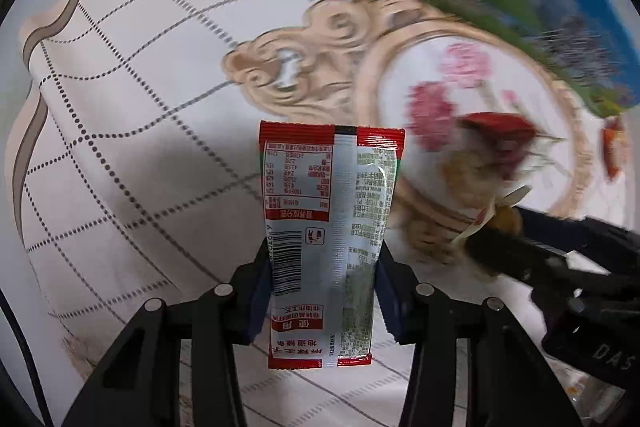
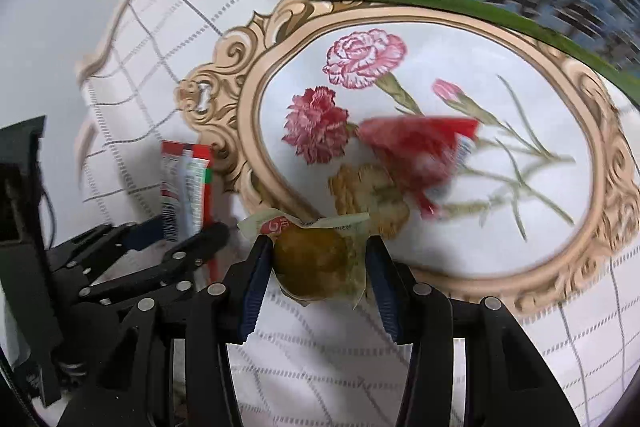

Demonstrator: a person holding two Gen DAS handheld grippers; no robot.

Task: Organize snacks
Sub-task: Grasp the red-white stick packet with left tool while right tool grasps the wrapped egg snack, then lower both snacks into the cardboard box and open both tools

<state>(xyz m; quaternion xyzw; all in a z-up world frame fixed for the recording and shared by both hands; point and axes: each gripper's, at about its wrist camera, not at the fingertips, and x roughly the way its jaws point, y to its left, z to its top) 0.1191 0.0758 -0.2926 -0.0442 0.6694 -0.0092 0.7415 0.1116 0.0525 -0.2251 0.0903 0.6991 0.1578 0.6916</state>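
Above the worktop (image 1: 120, 107), my left tool (image 1: 324, 291) is clenched on a red-and-silver sachet (image 1: 328, 211), my right tool (image 2: 320, 267) on a clear-wrapped brown snack (image 2: 316, 259). Both foils look slick; a jolt could slip either onto the red packet (image 2: 416, 151) below. Print: a barcode, upside-down Chinese, "DAS" on the other tool.

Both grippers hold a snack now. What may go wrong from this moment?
The left gripper pinches the red-and-silver packet only at its edges, so it may slip or buckle. The right gripper squeezes a soft yellow-brown snack, which may get crushed. The two grippers are close and might collide.
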